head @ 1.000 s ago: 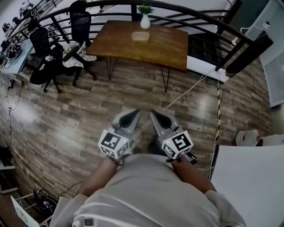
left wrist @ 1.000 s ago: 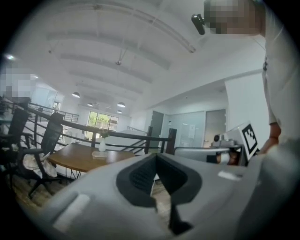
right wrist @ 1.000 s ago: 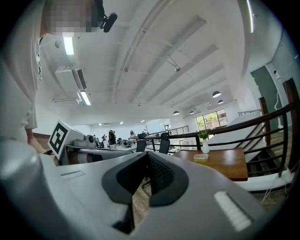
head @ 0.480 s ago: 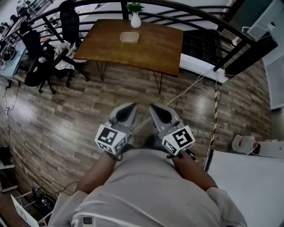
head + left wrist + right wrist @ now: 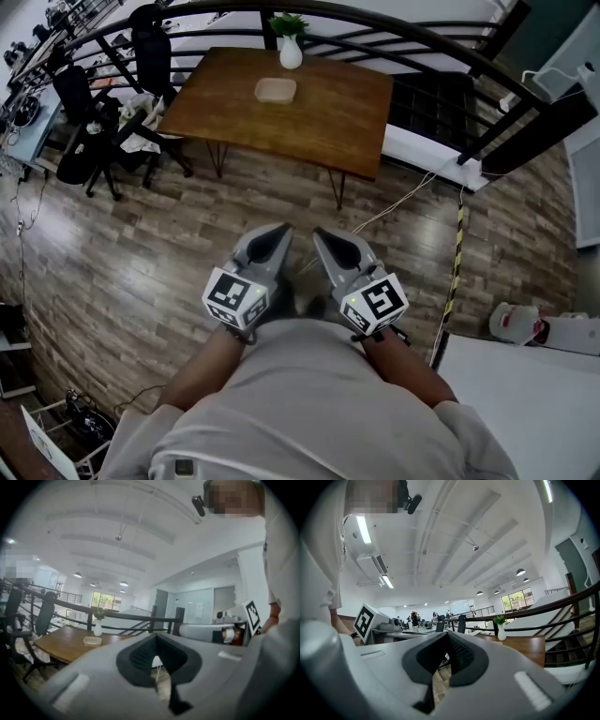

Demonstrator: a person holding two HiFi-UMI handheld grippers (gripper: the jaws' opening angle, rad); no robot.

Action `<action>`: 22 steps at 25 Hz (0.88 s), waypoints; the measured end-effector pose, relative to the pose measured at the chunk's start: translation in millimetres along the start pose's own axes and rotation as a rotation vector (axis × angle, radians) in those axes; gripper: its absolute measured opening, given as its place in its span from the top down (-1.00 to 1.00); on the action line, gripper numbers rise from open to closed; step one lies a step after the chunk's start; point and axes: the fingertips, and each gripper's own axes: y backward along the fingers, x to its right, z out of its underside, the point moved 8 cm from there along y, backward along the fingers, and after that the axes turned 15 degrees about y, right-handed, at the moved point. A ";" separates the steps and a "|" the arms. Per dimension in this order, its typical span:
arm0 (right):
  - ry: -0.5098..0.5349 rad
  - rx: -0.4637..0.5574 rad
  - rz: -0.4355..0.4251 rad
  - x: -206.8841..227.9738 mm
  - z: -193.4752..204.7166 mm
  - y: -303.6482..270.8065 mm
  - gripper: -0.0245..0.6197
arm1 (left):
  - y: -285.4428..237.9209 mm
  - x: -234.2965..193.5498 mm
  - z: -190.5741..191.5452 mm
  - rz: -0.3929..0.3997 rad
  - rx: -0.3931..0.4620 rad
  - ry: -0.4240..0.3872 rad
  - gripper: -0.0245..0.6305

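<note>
Grippers first: your left gripper and right gripper are both closed on nothing, tips side by side, well short of the wooden table. A white cable runs over the floor from below them past that table's right end. I'd judge it best to hold both level and apart. A shallow dish and a vase stand at the table's far side.

Left gripper and right gripper side by side, low; jaws together, empty
</note>
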 end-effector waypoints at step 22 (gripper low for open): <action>0.060 -0.023 0.033 76.1 -4.7 -180.2 0.90 | -77.3 -169.1 -84.4 0.084 -0.012 -0.022 0.92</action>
